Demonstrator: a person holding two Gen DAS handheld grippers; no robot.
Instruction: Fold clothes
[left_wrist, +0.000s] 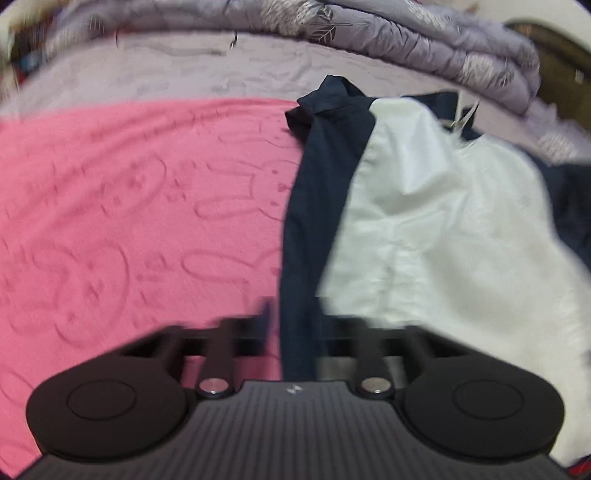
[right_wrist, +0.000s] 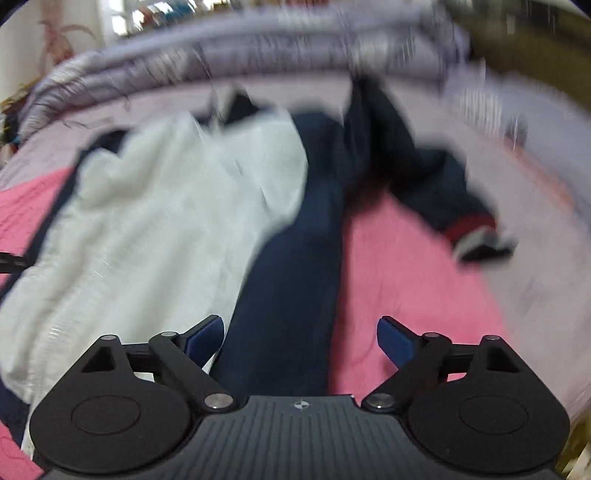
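A pink blanket embossed with rabbit outlines covers the bed. Beyond it lies a pale lilac sheet. A grey leaf-print quilt is bunched along the far edge. A bright window shows at upper left.

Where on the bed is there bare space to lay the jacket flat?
Open pink blanket lies left of the jacket; a narrower patch sits between its body and sleeve. The far edge is crowded by the bunched grey quilt.
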